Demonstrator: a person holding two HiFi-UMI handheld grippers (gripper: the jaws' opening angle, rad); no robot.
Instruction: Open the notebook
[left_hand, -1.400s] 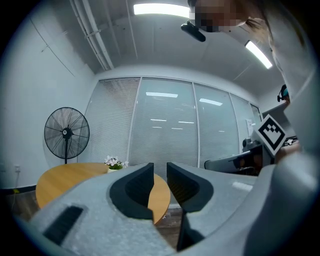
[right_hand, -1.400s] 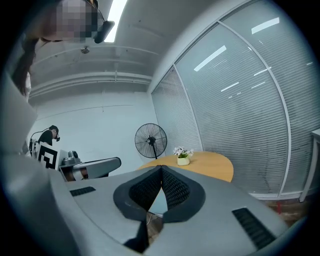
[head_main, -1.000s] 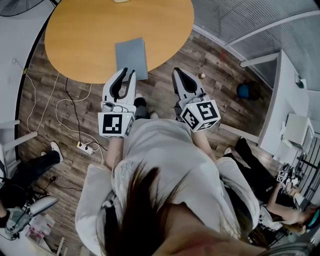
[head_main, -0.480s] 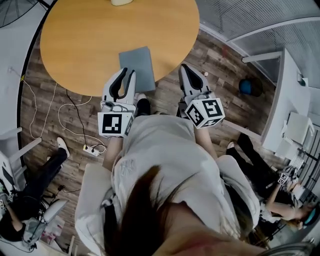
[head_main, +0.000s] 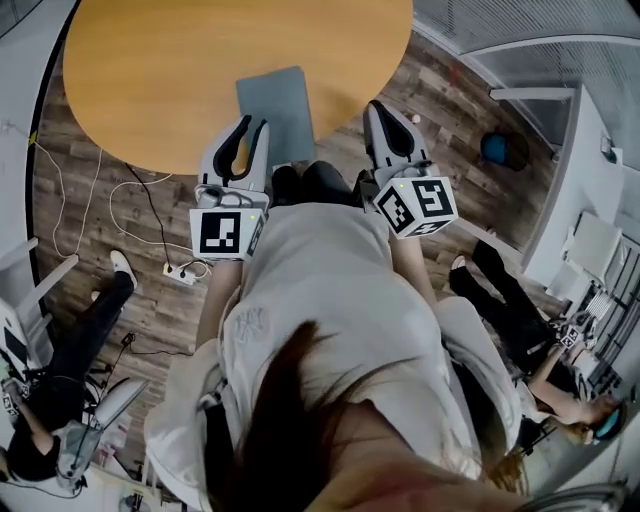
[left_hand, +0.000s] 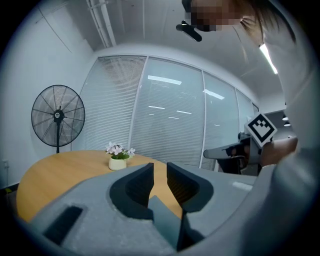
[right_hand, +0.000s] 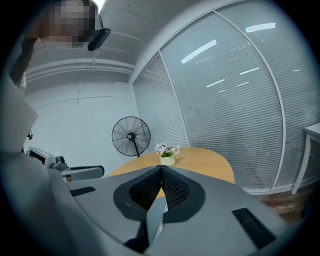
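Note:
A closed grey notebook (head_main: 275, 110) lies at the near edge of the round wooden table (head_main: 150, 70). My left gripper (head_main: 254, 126) hovers over the notebook's near left corner. Its jaws stand apart with nothing between them, as the left gripper view shows (left_hand: 160, 172). My right gripper (head_main: 380, 108) is to the right of the notebook, off the table's edge and above the floor. In the right gripper view its fingertips meet (right_hand: 161, 170), so it is shut and empty.
A small pot of flowers (left_hand: 117, 161) stands far across the table and a pedestal fan (left_hand: 58, 116) beyond it. A power strip with cables (head_main: 185, 272) lies on the floor at the left. Seated people are at the left (head_main: 60, 350) and right (head_main: 520, 330).
Both grippers have moved forward toward the table and a little lower. The left one now reaches further over the notebook's left corner. The jaws kept their stance.

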